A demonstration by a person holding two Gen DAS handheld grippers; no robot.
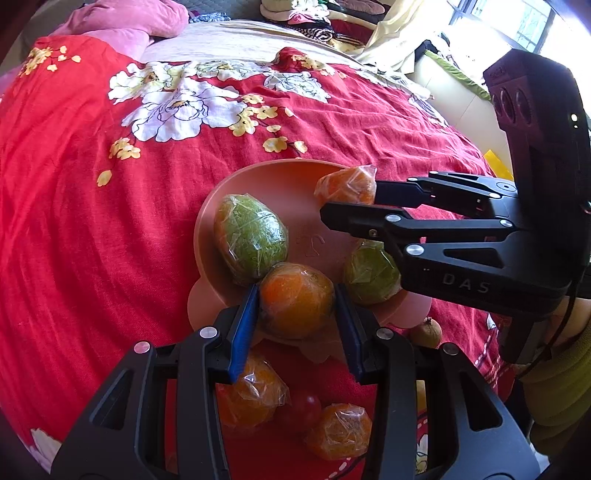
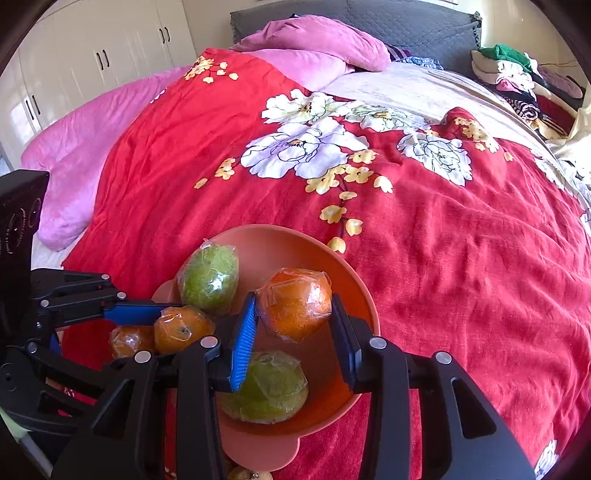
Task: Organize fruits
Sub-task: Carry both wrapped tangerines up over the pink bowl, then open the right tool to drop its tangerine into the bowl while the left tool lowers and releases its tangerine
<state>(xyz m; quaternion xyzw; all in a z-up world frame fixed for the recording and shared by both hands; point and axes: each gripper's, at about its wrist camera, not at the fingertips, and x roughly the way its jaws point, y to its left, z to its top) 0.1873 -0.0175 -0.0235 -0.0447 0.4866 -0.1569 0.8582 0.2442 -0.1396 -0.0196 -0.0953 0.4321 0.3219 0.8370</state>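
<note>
While each gripper's jaws pinch one film-wrapped orange (image 1: 295, 299) (image 2: 295, 302) above the salmon plastic bowl (image 1: 280, 177), loose fruit awaits; left gripper (image 1: 295, 317); right gripper (image 2: 293, 325).

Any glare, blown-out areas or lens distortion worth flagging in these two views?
Left wrist view: window blown out, glare on the wrapped orange. Right wrist view: evenly lit, wrapped orange sharp. Both: strong fisheye curving of the red quilt, dark corners.

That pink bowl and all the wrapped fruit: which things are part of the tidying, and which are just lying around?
Part of the job:
- pink bowl
- wrapped oranges
- wrapped green fruits
- left gripper
- right gripper

Just lying about:
- red floral bedspread
- pink pillows
- clothes pile
</note>
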